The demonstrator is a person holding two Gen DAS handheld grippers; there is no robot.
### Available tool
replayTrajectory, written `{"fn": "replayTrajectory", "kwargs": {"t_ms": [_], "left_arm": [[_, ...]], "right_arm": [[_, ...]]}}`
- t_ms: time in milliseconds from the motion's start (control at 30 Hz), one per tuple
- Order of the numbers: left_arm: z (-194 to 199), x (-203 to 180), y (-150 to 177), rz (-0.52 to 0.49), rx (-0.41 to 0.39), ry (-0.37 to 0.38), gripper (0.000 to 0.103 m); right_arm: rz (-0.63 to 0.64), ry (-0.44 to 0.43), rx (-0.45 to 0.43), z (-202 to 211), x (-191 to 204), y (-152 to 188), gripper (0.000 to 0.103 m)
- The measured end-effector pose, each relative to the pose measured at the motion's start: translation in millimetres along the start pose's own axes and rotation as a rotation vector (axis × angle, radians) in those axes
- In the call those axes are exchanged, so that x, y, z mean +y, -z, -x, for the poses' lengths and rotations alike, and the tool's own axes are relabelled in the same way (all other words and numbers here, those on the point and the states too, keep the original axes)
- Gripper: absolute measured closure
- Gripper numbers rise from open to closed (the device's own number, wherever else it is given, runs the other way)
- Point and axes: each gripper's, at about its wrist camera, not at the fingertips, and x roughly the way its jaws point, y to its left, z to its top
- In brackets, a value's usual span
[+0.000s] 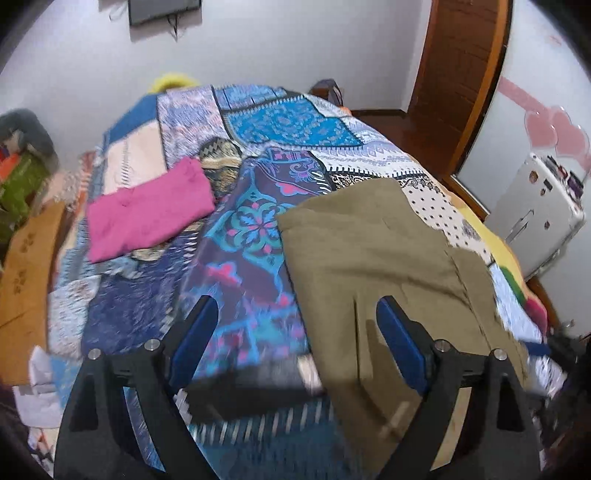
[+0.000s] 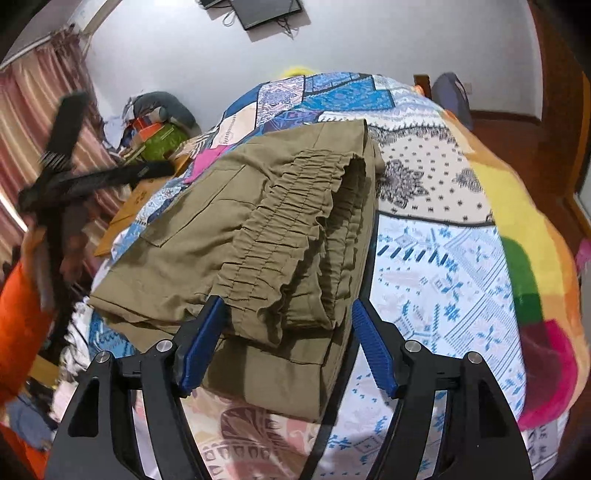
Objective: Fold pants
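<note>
The olive-khaki pants (image 2: 258, 229) lie folded in layers on the patchwork bedspread (image 2: 443, 266), with the gathered elastic waistband (image 2: 295, 236) on top. They also show in the left wrist view (image 1: 373, 258) at the right. My right gripper (image 2: 288, 314) is open, its blue pads on either side of the waistband end, not closed on it. My left gripper (image 1: 297, 317) is open and empty above the bedspread (image 1: 243, 229), its right pad over the pants' edge. The left gripper also appears blurred at the left of the right wrist view (image 2: 74, 173).
A folded pink garment (image 1: 147, 210) lies on the bed to the left. A cardboard box (image 1: 26, 273) and clutter stand beside the bed's left edge. A white appliance (image 1: 535, 214) and a wooden door (image 1: 461, 66) are at the right. A monitor (image 2: 266, 13) hangs on the wall.
</note>
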Motion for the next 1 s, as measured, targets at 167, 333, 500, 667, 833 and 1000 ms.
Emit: {"fn": "replayTrajectory", "kwargs": {"t_ms": [167, 333, 500, 667, 833, 1000], "left_arm": [[-53.9, 8.2, -25.3, 0.048, 0.111, 0.095, 0.031], [-96.0, 18.9, -40.1, 0.129, 0.176, 0.212, 0.035], [-106.8, 18.4, -53.0, 0.112, 0.149, 0.205, 0.082], [-91.6, 20.1, -43.8, 0.065, 0.114, 0.120, 0.090], [-46.4, 30.0, -2.7, 0.004, 0.070, -0.011, 0.090], [-4.9, 42.9, 48.6, 0.069, 0.072, 0.007, 0.090]], "right_arm": [[-0.006, -0.033, 0.005, -1.2, -5.6, 0.5, 0.037], [-0.007, -0.064, 0.009, -3.1, -8.9, 0.4, 0.037], [-0.007, -0.086, 0.019, -5.2, -11.7, -2.3, 0.037], [0.064, -0.053, 0.040, -6.8, -13.1, -11.8, 0.037], [0.121, 0.035, 0.059, -9.4, -32.2, -27.3, 0.037], [0.119, 0.102, 0.086, -28.7, -60.0, -53.8, 0.037]]}}
